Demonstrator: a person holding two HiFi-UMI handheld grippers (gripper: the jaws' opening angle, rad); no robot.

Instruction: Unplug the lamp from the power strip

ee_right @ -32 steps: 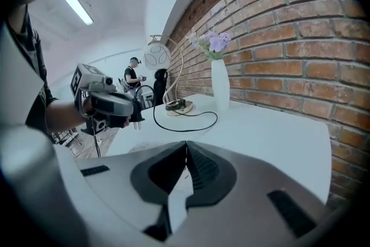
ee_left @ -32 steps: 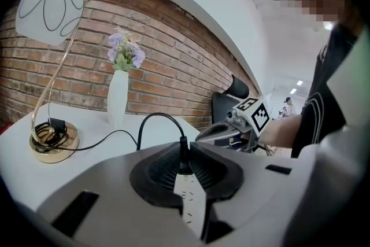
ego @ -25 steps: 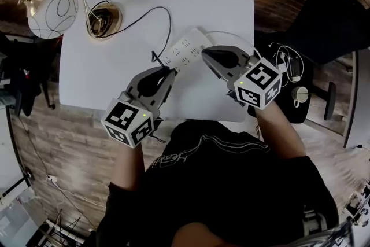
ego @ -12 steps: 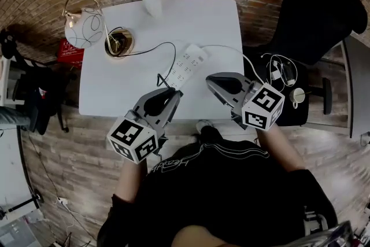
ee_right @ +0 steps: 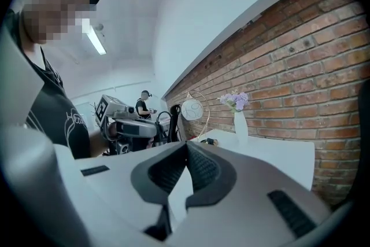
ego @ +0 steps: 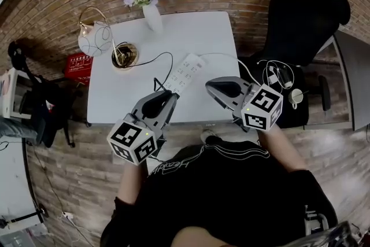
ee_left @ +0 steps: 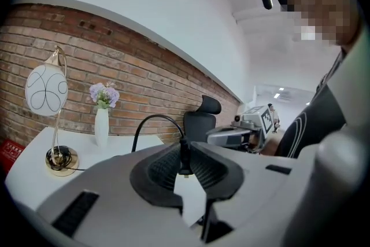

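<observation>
Left claw [ego: 167, 95] lifted off table [ego: 202, 32], pinching plug [ee_left: 184, 160]

Black lamp plug [ee_left: 184, 160], apparently clear of white power strip [ego: 188, 72]

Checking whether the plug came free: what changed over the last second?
Both grippers rose away from the table; the left gripper still clamps the black plug, now lifted clear of the power strip. The right gripper stays shut, empty. Strip, lamp and vase have not moved.
</observation>
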